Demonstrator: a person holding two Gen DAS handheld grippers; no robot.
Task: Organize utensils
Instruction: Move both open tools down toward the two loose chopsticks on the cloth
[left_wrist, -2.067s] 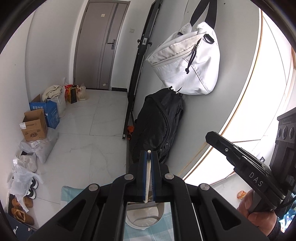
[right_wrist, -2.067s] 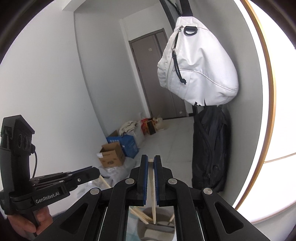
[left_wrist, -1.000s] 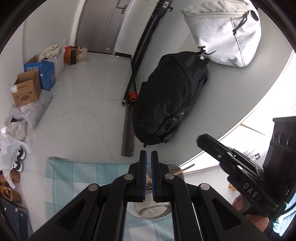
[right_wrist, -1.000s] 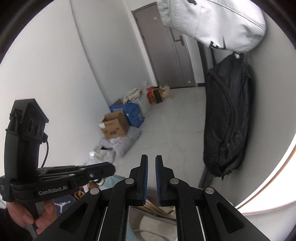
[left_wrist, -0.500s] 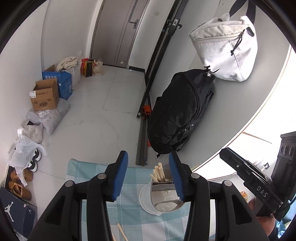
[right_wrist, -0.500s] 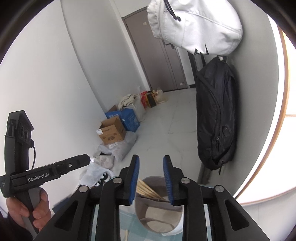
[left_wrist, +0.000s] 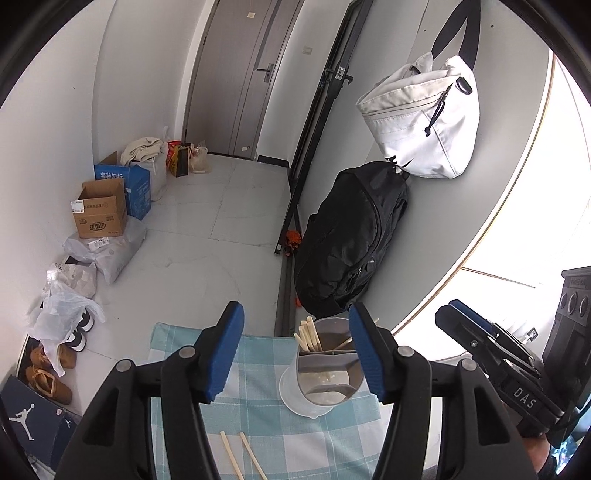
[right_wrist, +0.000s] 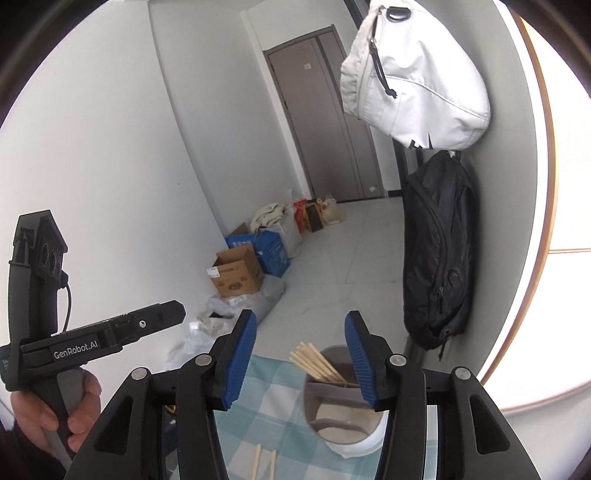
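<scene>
Both the left gripper (left_wrist: 297, 349) and the right gripper (right_wrist: 301, 356) are seen spread wide and empty above the checked cloth (left_wrist: 258, 373), where several chopsticks (left_wrist: 310, 334) stand in the holder (left_wrist: 325, 369) and two loose chopsticks (left_wrist: 242, 456) lie nearer.

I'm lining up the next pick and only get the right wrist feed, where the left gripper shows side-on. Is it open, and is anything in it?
Observer: The left gripper is wide open, with nothing between its blue pads.
Operator: My own finger hides the right side of the holder. Is anything in there besides the chopstick bundle?
Observer: Yes. In the left wrist view the holder has the chopstick bundle in its back left compartment, and one thin stick leans in the compartment to the right of it. I cannot tell what kind of utensil it is.
</scene>
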